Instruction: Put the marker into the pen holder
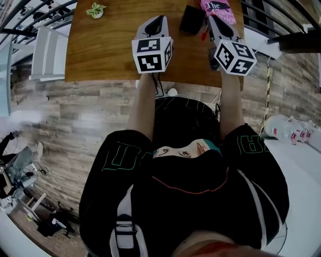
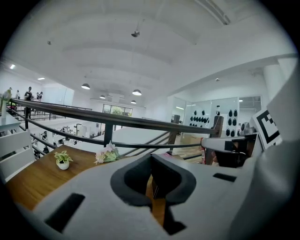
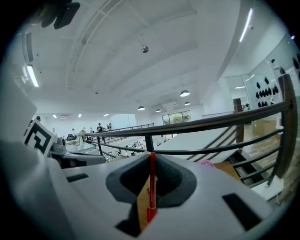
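Two grippers, each bearing one cube of black-and-white square markers, are held above one wooden table (image 1: 100, 50) with a smooth, grained brown top. The left gripper (image 2: 151, 161), at eleven o'clock in the head view, has its dark padded jaws pressed together with nothing between them. The right gripper (image 3: 152, 161), at one o'clock, is clamped on one slim red marker (image 3: 151, 187), a smooth cylinder standing upright between the pads. One black, box-shaped pen holder (image 1: 192, 19) stands on the table at twelve o'clock, between the two gripper tips and apart from the marker. One small potted plant (image 1: 95, 10) in a round white pot sits at eleven o'clock. One pink printed packet (image 1: 219, 10) lies just beyond the right gripper.
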`<state>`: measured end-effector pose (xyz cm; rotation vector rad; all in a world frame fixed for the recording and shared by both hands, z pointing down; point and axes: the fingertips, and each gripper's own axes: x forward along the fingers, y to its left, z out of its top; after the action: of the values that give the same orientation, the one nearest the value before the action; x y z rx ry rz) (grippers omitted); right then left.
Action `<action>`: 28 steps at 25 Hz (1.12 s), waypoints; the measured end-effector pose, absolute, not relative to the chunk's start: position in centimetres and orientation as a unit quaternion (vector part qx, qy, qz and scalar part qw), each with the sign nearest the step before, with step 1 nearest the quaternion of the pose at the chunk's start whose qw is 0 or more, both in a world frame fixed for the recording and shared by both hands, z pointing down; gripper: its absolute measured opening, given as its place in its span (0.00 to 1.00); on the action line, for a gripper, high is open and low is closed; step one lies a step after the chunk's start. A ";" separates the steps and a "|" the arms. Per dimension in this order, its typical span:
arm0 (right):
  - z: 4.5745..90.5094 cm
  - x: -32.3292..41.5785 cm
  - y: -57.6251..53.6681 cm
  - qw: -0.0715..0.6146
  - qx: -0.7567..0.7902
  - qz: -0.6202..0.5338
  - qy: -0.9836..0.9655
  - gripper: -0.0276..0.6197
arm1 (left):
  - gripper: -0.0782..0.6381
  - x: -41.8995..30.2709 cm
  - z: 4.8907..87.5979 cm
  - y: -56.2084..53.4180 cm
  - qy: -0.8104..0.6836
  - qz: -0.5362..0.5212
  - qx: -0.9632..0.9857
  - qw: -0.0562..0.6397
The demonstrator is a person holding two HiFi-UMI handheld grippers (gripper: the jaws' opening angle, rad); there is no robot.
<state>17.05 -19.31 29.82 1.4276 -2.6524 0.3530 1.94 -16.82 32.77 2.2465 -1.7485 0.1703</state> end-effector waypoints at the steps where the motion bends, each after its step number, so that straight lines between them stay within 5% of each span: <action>1: 29.5 17.5 -19.3 0.047 0.477 0.114 -0.870 0.11 | 0.12 2.1 32.5 -16.9 -0.605 0.059 0.781 0.141; 28: 25.4 20.7 -21.7 -0.076 0.498 0.126 -0.855 0.11 | 0.12 4.9 29.5 -19.1 -0.579 0.067 0.806 0.102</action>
<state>20.65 -21.69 25.43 1.6442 -2.8231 0.4158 4.90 -19.10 29.51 2.3805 -1.7101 0.1992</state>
